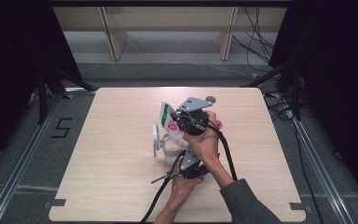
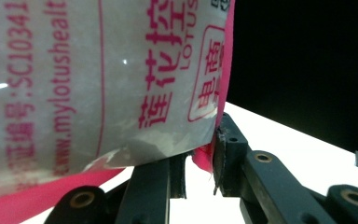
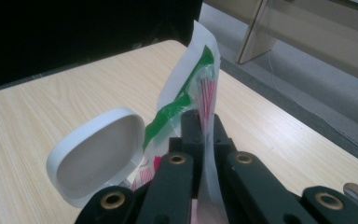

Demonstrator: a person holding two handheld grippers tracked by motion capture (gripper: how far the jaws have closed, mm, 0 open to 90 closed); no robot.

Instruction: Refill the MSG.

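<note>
A clear plastic bag (image 1: pixel 166 113) with pink print and a green strip near its top is held up over the table's middle. My right gripper (image 1: pixel 174 117), the one with the grey plate, is shut on the bag's top edge (image 3: pixel 193 74) just below the green strip; its jaws (image 3: pixel 204 126) pinch the film flat. From nearer the table's front, my left gripper (image 1: pixel 179 156) comes up to the bag's lower part. There the bag (image 2: pixel 98 84) is very close, and its pink bottom corner sits pinched between the left gripper's pads (image 2: pixel 200 163).
A white oval container (image 1: pixel 157 137) stands on its side just left of the bag, its hollow face (image 3: pixel 95 154) turned toward the right gripper. A small round coin (image 1: pixel 210 99) lies behind the grippers. Cables trail toward the front edge.
</note>
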